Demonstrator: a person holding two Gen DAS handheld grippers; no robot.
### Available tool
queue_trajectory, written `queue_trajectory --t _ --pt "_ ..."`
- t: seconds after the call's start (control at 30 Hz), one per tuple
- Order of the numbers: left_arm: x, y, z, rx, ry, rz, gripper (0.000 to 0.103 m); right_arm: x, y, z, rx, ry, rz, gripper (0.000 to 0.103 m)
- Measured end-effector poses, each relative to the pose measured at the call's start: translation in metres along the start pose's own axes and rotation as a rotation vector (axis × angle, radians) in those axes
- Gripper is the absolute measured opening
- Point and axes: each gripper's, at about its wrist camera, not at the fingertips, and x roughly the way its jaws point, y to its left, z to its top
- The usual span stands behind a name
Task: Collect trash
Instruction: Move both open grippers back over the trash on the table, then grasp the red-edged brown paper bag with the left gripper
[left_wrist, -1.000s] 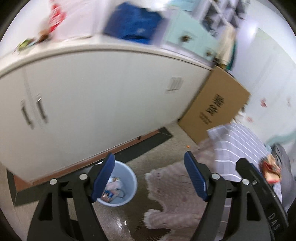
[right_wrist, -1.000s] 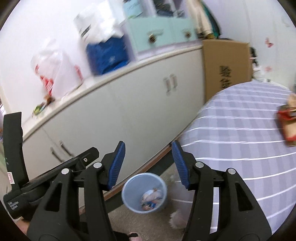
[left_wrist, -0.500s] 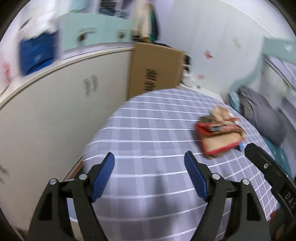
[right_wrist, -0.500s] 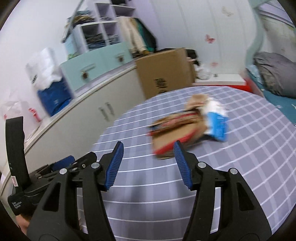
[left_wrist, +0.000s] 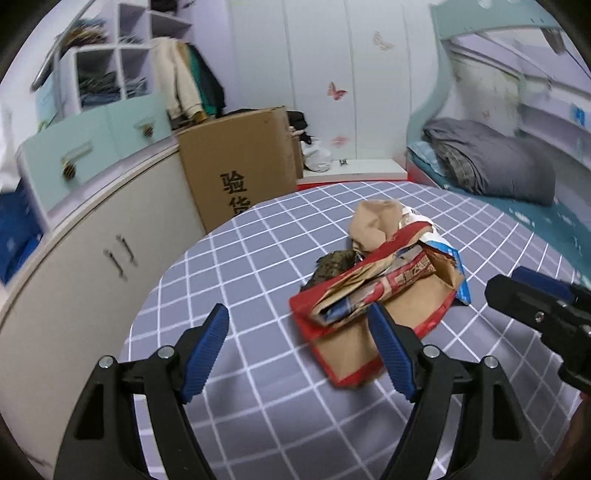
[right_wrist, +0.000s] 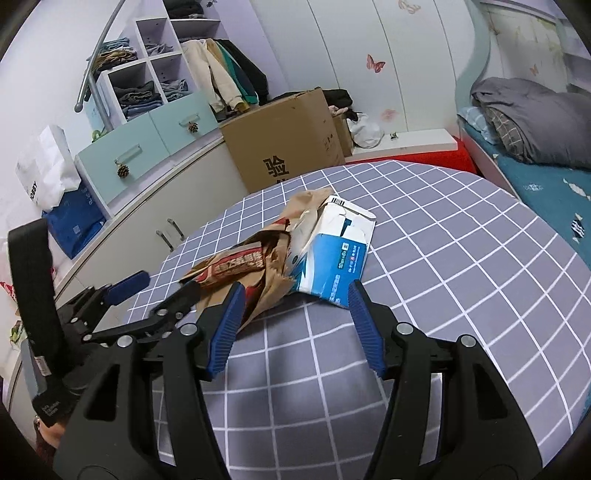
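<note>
Both your grippers, the left gripper and right gripper, have swung from the bin to the grey checked table, unclenched and empty, so the crumpled red-and-brown paper trash pile there lies just ahead for grasping.

The blue carton hides behind the torn bag — mostly unseen.

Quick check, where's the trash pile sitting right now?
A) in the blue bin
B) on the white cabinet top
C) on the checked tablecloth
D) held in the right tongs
C: the torn packaging pile lies on the grey checked tablecloth, ahead of both open tongs, touching neither.
</note>
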Motion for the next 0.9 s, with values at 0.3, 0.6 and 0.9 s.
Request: queue_trajectory --t 0.3,0.6,0.9 --pt "0.026 0.006 0.011 -0.046 0.046 -0.188 0.052 0.017 -0.006 0.002 0.021 0.038 0.023 0.059" --pt "0.021 0.046 -0.004 -0.270 0.069 -0.279 0.012 0.013 0.000 0.005 0.013 0.033 0.016 0.060" --pt "0.003 0.076 -0.013 -0.353 0.005 -0.176 0.012 0.014 0.020 0.018 -0.023 0.041 0.012 0.060"
